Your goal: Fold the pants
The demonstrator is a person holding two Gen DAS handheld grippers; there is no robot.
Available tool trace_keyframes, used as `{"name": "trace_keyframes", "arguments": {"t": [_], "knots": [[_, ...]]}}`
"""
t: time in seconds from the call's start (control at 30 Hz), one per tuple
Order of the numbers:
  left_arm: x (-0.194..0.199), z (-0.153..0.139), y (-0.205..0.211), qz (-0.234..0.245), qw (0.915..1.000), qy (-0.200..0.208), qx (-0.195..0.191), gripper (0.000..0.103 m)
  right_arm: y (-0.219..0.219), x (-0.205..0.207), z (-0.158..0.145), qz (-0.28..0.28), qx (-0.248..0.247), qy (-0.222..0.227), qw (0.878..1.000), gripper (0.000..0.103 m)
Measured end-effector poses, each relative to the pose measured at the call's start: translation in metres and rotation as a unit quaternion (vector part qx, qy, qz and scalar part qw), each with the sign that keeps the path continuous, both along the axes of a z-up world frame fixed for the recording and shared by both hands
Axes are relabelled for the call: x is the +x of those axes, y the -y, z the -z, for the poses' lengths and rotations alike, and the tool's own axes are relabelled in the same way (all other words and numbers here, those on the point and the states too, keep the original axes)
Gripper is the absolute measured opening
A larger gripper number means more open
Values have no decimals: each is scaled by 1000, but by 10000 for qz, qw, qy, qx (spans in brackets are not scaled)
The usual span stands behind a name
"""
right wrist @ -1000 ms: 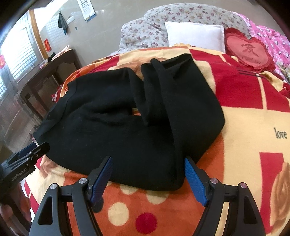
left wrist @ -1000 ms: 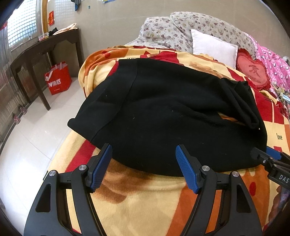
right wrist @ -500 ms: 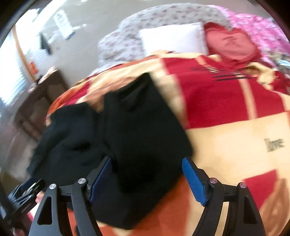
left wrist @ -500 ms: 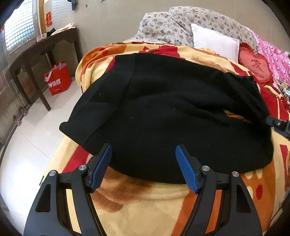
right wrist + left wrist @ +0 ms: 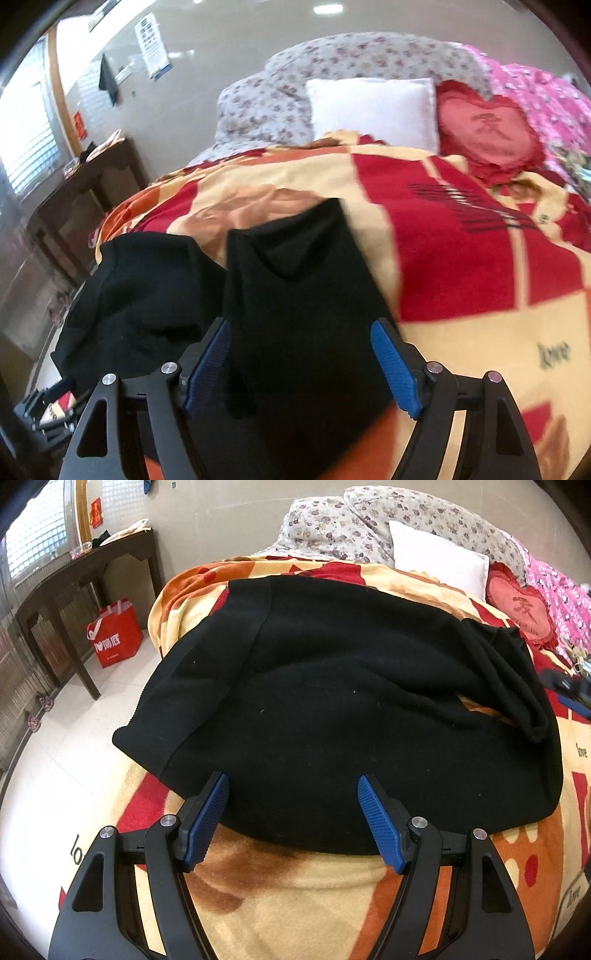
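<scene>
Pants (image 5: 332, 709) lying soft and thick on blanket (image 5: 295, 893), probably sagging when lifted. Left gripper (image 5: 293, 821) and right gripper (image 5: 301, 363) both standing wide open, holding nothing. Better taking hold at near hem.

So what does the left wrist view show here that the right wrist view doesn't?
Only the left wrist view shows the red shopping bag on the floor and the pants' wide ribbed edge. Only the right wrist view shows the wall poster. Both show the black pants on the blanket, the white pillow, the heart cushion and the dark table.
</scene>
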State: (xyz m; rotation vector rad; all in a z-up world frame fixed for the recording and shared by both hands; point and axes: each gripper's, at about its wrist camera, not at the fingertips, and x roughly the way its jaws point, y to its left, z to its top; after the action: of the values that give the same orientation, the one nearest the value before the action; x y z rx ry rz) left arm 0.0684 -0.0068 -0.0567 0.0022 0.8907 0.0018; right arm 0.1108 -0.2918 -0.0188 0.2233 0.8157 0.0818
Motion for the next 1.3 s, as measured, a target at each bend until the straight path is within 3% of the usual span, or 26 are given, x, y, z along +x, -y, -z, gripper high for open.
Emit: {"name": "trace_keyframes", "arguments": {"t": [0.03, 0.07, 0.13, 0.23, 0.37, 0.47, 0.57, 0.63, 0.7, 0.73, 0.83, 0.9, 1.1, 1.13, 1.17, 1.2, 1.23, 1.3], "knots": [[0, 0, 0, -5, 10000, -9, -2, 73, -4, 6, 3, -74, 27, -18, 10000, 66], [0, 0, -1, -10, 10000, -15, -8, 73, -8, 16, 9, -167, 22, -52, 9998, 46], [-2, -2, -3, -22, 10000, 0, -1, 73, -10, 32, 19, -193, -85, -214, 9995, 19], [-6, -7, -11, -82, 9999, 78, -5, 73, 13, 19, 17, -48, 365, -87, 9993, 8], [-11, -12, -31, -218, 9991, 81, -347, 73, 58, -45, -10, 404, 551, 450, 9966, 7], [-17, -14, -50, -302, 9960, 35, -834, 73, 100, -94, -14, 925, 663, 577, 9918, 7], [-23, -11, -69, -520, 9908, -50, -1252, 73, 140, -127, 10, 1464, 936, 309, 9843, 7], [-26, -7, -85, -770, 9852, -108, -1529, 73, 156, -134, 37, 1557, 1480, 2, 9766, 7], [-26, -2, -96, -989, 9784, -200, -1803, 73, 157, -136, 54, 1595, 1667, -154, 9729, 8], [-26, 2, -106, -1146, 9714, -304, -2056, 73, 156, -137, 60, 1625, 1730, -158, 9713, 11], [-25, 12, -118, -1389, 9576, -490, -2477, 73, 154, -136, 71, 1569, 2179, -172, 9631, 31], [-20, 14, -118, -1447, 9563, -545, -2482, 73, 156, -140, 71, 1568, 2363, -86, 9589, 39], [8, 12, -93, -1217, 9602, -469, -2471, 73, 154, -132, 73, 1509, 2472, 54, 9571, 40], [10, 12, -92, -1223, 9615, -418, -2426, 73, 153, -128, 73, 1462, 2442, 80, 9586, 36], [14, 12, -89, -1201, 9628, -379, -2389, 73, 152, -125, 73, 1428, 2355, 76, 9613, 23], [18, 13, -86, -1102, 9633, -382, -2416, 70, 151, -123, 73, 1425, 2239, 73, 9641, 16], [23, 14, -81, -949, 9641, -423, -2444, 46, 150, -123, 72, 1432, 2156, 117, 9659, 8], [32, 16, -73, -805, 9674, -635, -2315, 12, 150, -129, 66, 1417, 2151, 282, 9659, 6]]}}
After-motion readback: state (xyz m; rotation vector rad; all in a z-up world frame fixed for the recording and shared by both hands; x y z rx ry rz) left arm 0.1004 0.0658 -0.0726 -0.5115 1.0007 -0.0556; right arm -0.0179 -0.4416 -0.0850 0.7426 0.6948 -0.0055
